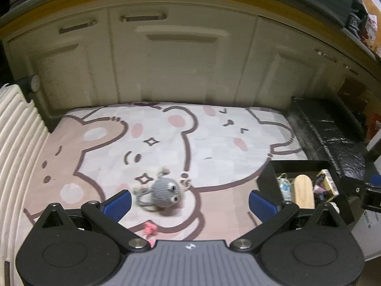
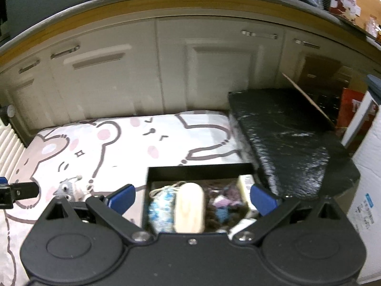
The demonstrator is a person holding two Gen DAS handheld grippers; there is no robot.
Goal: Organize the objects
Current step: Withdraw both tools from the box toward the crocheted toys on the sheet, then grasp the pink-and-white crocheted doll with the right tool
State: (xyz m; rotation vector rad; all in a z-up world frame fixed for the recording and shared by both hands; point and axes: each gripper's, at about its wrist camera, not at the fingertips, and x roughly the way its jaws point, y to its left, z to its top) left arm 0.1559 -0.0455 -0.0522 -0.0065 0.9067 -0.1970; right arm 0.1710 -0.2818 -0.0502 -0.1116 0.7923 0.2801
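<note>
- Left gripper [image 1: 189, 201] fingers [image 1: 118, 203] spread wide, gripping nothing, grey knitted mouse [image 1: 165, 191] lying on the cartoon mat [image 1: 214, 143] between them.
- Right gripper [image 2: 193, 199] fingers [image 2: 263, 202] wide too, empty, over the black box [image 2: 197, 168] of stuff.
- Box print at right too blurry to read.

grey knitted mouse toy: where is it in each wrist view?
Left wrist: grey knitted mouse lower centre, on the bear-print mat, between the open gripper's fingers.
Right wrist: grey knitted mouse far lower left, beyond the gripper's left finger.
Shared landmark: black box of items, right of the mouse in both.
</note>
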